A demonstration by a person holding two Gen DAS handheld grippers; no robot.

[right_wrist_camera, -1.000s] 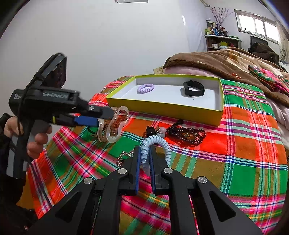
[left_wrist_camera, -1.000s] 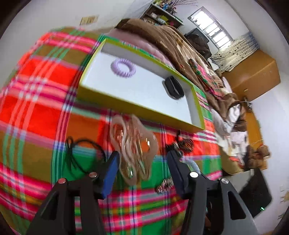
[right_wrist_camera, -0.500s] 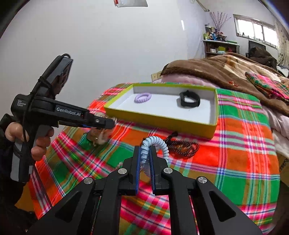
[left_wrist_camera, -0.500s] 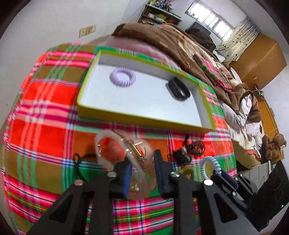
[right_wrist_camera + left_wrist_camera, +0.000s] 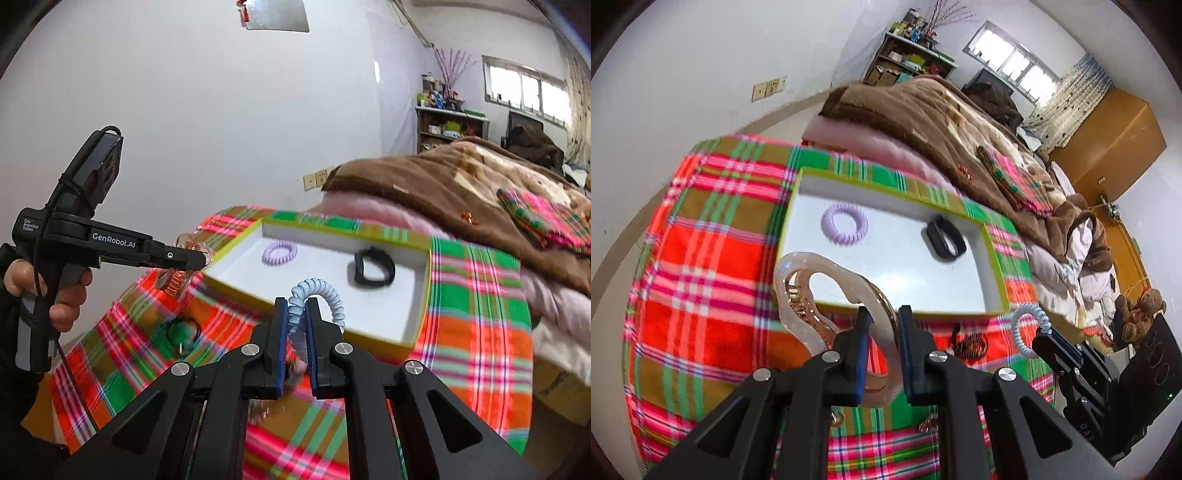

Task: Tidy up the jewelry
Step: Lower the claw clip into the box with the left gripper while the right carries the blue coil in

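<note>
My left gripper [image 5: 881, 325] is closing on the hair claw [image 5: 827, 295]; my right gripper [image 5: 295, 317] pinches the blue coil tie [image 5: 317, 295], tray [image 5: 384, 343] at twelve o'clock.

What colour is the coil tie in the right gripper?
Pale blue coil tie; it shows best in the right wrist view.

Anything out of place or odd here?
Nothing stands out. The left gripper is closing on a hair claw, the right gripper pinches a blue coil tie, both near the tray.
</note>
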